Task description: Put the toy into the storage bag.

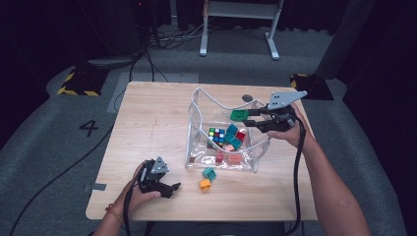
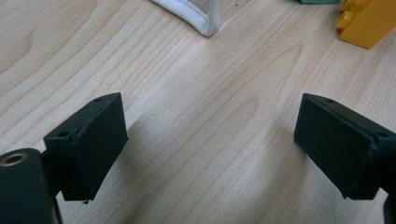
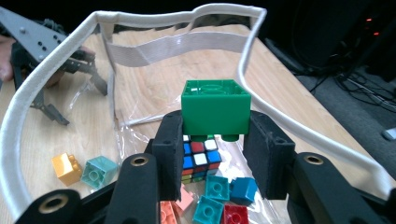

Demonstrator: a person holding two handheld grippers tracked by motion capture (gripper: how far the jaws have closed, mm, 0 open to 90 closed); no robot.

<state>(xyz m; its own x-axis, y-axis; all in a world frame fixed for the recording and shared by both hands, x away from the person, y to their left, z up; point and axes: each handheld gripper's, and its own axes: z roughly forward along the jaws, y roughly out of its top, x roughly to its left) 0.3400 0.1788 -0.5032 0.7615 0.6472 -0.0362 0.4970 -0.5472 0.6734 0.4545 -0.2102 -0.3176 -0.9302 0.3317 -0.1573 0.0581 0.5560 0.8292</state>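
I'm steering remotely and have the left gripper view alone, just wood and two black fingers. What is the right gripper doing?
Observer: The right gripper is shut on a green block, held upside down above the clear bag.
Operator: What's already in that bag?
Observer: A colour-tiled puzzle cube with teal, red and pink blocks around it.
Operator: That yellow piece at my top edge, is anything beside it?
Observer: That is the orange-yellow block; a light teal block sits next to it, outside the bag.
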